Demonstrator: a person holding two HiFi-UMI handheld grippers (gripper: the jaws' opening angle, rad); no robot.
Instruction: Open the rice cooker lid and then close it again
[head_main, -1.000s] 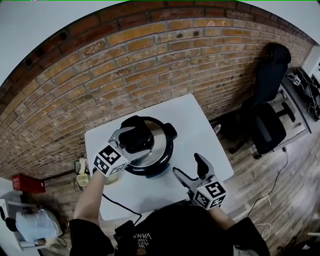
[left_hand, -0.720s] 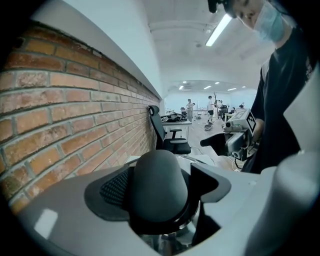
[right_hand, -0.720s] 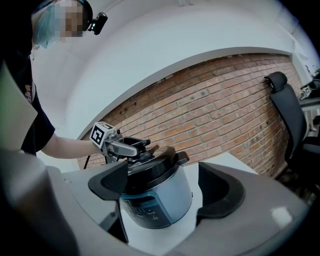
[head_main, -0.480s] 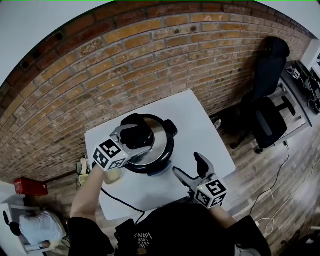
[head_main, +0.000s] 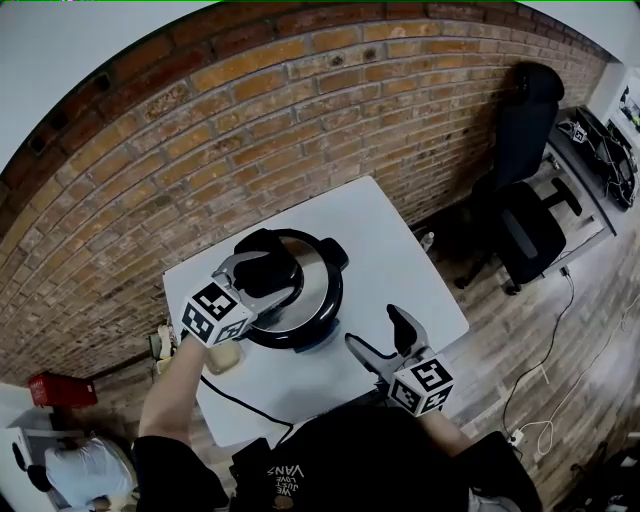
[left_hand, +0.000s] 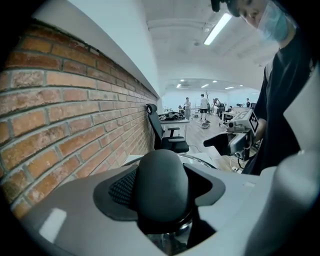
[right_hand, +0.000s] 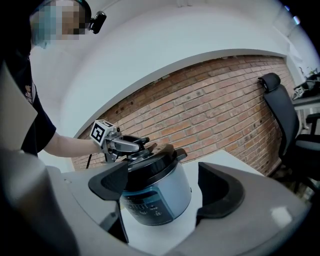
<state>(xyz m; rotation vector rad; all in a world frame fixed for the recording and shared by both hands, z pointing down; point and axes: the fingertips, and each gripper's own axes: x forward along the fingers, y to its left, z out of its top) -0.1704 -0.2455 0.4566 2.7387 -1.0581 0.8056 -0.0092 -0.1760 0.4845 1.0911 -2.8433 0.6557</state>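
- On the white surface (head_main: 400, 270), beside the brick wall, the black and silver rice cooker (head_main: 318, 300) stands with its lid down; its rounded black lid knob (left_hand: 161, 182) lies between the fingers of the left gripper (head_main: 262, 275)
- Those fingers have just been closing around the knob: one textured pad lies against its side and the other sits just beside it, but whether both press on it cannot be made out
- The left gripper reaches over the lid from the cooker's left, tilted downward, with a bare forearm (head_main: 175, 385) stretched out behind it
- The right gripper (head_main: 372, 327) hovers over the surface in front and to the right of the cooker, well apart from it and roughly level; its fingers are spread wide with nothing between them
- In the left gripper view, the knob and fingers hide nearly all of the cooker; only a sliver of silver lid shows
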